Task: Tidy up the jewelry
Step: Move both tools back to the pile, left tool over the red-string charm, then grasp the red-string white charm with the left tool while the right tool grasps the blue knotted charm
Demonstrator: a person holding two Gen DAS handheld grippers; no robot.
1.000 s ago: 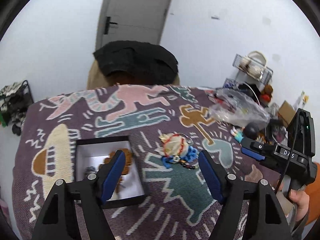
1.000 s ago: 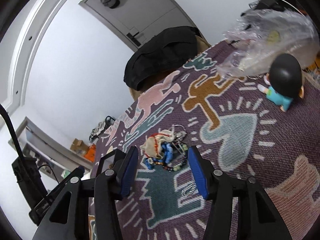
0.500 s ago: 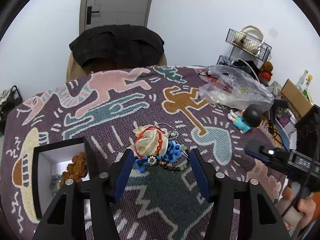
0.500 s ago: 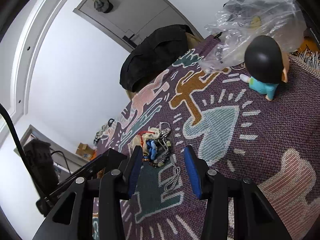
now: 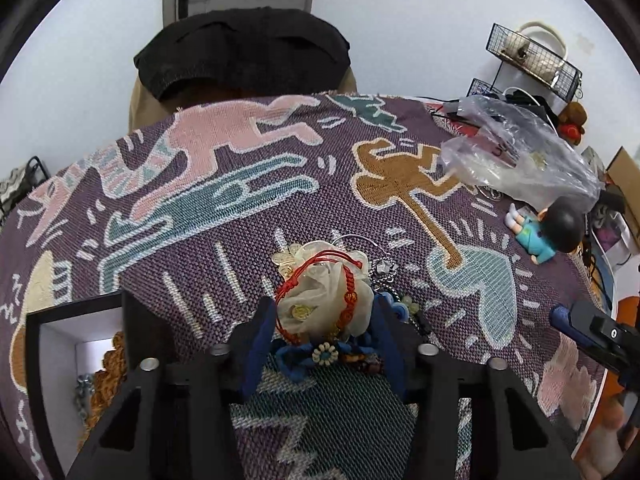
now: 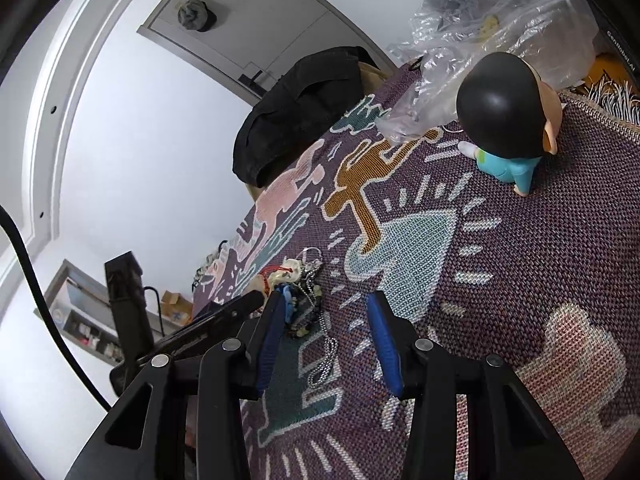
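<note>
A jewelry pile lies on the patterned cloth: a cream fabric flower (image 5: 324, 300) wrapped by a red cord bracelet (image 5: 348, 300), a blue cord piece (image 5: 304, 358), beads and a silver chain (image 6: 324, 360). My left gripper (image 5: 322, 320) has its blue fingers on both sides of the flower, closing around it. An open black box (image 5: 76, 320) with white lining holds amber beads (image 5: 108, 376) at the left. My right gripper (image 6: 326, 312) is open and empty, just right of the pile (image 6: 298, 292).
A doll with a black head (image 5: 548, 232) lies at the right, beside a clear plastic bag (image 5: 516, 156). A dark jacket (image 5: 244, 48) hangs on a chair beyond the table. A wire rack (image 5: 532, 60) stands at the far right.
My left gripper moved forward and down onto the pile and narrowed around the flower. My right gripper drew back to the right, nearer the doll.
</note>
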